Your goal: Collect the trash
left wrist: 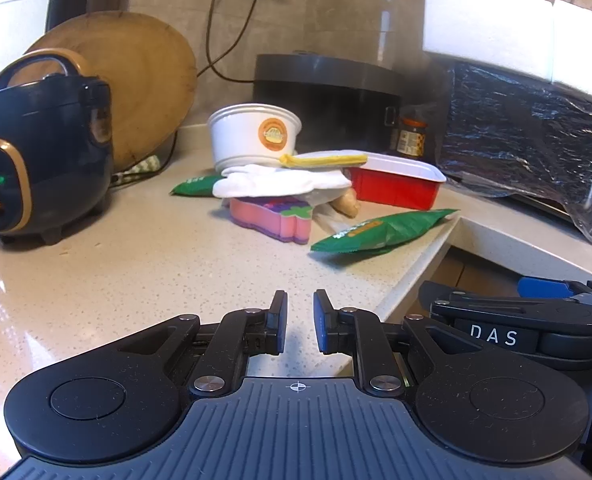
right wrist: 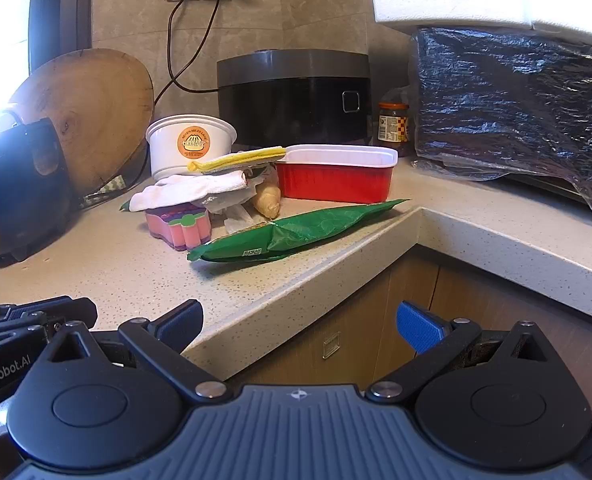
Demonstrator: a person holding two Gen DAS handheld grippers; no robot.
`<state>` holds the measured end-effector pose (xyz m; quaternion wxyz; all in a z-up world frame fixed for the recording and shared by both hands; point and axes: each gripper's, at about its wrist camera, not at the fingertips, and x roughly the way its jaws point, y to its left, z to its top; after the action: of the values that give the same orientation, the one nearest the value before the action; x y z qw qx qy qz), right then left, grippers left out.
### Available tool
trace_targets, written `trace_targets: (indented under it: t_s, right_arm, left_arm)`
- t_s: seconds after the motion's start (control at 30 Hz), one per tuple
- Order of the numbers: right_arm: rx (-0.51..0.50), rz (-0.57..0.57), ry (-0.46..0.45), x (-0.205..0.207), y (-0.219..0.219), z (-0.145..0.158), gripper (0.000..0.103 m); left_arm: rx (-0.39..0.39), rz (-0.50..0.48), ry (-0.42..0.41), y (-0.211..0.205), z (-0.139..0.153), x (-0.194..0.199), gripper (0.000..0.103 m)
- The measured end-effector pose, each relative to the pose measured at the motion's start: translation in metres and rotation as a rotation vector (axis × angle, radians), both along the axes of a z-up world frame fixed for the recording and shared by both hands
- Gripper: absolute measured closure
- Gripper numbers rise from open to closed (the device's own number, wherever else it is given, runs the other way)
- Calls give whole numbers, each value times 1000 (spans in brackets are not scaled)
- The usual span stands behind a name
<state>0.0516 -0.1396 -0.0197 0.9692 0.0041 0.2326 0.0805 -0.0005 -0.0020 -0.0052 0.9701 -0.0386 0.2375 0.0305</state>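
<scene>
Lettering on gear and bowl
"DAS" in white on right gripper (left wrist: 495,336); "enRobot.AI", cut off at frame edge, on left gripper (right wrist: 4,372); orange round label on white bowl (right wrist: 192,144), ring text too small to read.

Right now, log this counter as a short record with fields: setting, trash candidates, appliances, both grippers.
setting: speckled corner countertop
nearest trash: green snack bag lying near the counter edge
second bag: green snack bag partly behind the pile
containers: white takeaway bowl; red tray
pile: white cloth over pink sponge
appliances: dark rice cooker; black cooker
left gripper: jaws nearly closed, empty
right gripper: jaws wide open, empty
</scene>
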Motion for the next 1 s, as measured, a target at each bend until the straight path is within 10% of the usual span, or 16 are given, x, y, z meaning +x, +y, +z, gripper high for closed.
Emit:
trace_targets:
  t_s: [1.0]
  right_arm:
    - [17,20,13,-6,-6,-5,0]
  left_arm:
    - [2,-10,15,-4,-3,2,85]
